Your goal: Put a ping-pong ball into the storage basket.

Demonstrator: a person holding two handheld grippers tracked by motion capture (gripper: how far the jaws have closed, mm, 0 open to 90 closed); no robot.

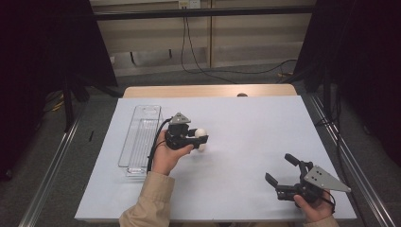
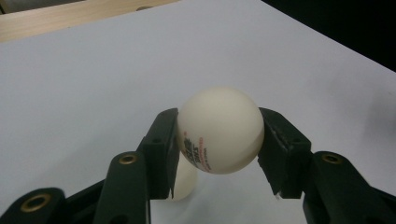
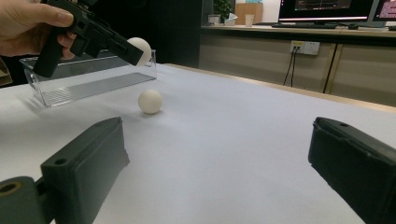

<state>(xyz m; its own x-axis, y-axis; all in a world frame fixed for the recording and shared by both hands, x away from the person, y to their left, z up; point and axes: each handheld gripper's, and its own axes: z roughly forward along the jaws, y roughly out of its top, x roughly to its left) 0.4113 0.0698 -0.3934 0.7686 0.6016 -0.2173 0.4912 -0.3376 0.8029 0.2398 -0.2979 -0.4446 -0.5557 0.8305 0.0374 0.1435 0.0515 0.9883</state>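
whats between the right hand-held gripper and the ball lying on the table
Nothing: in the right gripper view, bare white table cover runs from the open right hand-held gripper to the resting ball.

The held ball (image 2: 220,129) looks like smooth, faintly glossy cream plastic with red print. The left gripper (image 2: 219,154) has matt black plastic jaws with brass-coloured rivets. The tray (image 1: 140,137) is clear ribbed plastic; the table cover (image 1: 255,127) is matt white.

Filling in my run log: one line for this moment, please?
left gripper: shut on ball, lifted | second ball: on table | tray: empty | right gripper: open, idle
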